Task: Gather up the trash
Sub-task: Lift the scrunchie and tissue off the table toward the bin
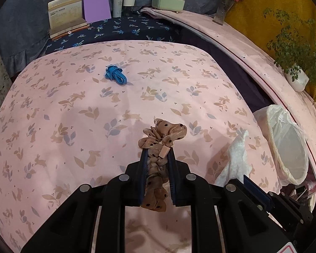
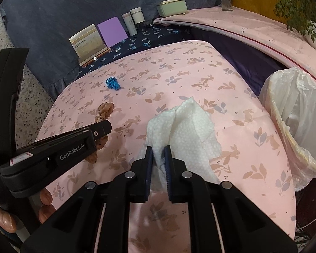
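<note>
Your left tool (image 1: 157,158) is clamped on the brown dotted scrunchie (image 1: 161,139), and its lower half is squeezed between the jaws, so only the ruffled far end shows clearly. From the right wrist view that same scrunchie (image 2: 104,109) is mostly hidden behind the left tool's (image 2: 103,127) arm. Your right tool (image 2: 158,154) is clamped on the white tissue (image 2: 185,130); its near edge disappears between and under the jaws, while the rest fans out over the pink rabbit-print desk (image 2: 200,80). In the left wrist view the tissue (image 1: 234,158) shows only as a strip beside the right tool, which is cut off at the lower right.

The bin (image 2: 292,126) stands at the right of the desk, lined with a pale plastic bag; its rim is cut off by the frame edge and what you can see of the inside (image 1: 290,151) shows only the liner. A blue bundled thing (image 1: 115,74) lies alone on the far left part of the desk, too small to name surely. Beyond, a book (image 1: 66,12), a purple card (image 1: 97,6), two cups (image 1: 124,3) and a green box (image 1: 168,2) stand in a row.
</note>
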A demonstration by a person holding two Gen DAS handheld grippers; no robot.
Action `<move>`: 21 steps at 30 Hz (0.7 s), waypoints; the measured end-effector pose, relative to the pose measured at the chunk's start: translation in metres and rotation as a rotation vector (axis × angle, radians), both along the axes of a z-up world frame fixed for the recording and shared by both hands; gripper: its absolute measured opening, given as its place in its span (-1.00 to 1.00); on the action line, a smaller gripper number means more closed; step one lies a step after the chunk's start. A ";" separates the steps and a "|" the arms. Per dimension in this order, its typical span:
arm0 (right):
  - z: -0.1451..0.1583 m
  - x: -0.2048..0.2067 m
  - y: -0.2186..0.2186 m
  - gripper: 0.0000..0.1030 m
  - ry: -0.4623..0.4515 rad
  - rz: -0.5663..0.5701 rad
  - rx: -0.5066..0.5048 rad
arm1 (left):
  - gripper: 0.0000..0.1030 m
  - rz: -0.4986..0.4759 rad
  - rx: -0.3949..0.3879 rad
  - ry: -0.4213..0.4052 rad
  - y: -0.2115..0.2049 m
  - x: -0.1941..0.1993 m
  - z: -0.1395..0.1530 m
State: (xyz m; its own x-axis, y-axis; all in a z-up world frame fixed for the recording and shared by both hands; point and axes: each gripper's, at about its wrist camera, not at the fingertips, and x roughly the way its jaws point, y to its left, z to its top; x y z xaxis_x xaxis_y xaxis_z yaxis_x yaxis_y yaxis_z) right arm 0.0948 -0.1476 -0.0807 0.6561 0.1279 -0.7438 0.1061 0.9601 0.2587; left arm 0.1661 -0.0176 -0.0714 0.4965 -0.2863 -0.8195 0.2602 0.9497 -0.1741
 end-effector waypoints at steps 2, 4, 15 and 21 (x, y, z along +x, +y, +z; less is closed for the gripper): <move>0.002 0.001 0.000 -0.78 -0.006 0.001 0.002 | -0.70 0.005 -0.001 -0.005 0.002 0.000 0.003; 0.004 0.002 0.000 -0.78 -0.011 0.003 0.004 | -0.70 0.011 -0.002 -0.008 0.004 0.000 0.005; 0.015 0.014 0.003 -0.78 -0.038 0.021 -0.003 | -0.70 0.010 -0.003 -0.027 0.004 0.005 0.016; 0.026 0.020 -0.011 -0.78 -0.066 -0.005 -0.003 | -0.70 -0.018 -0.003 -0.048 -0.011 0.010 0.024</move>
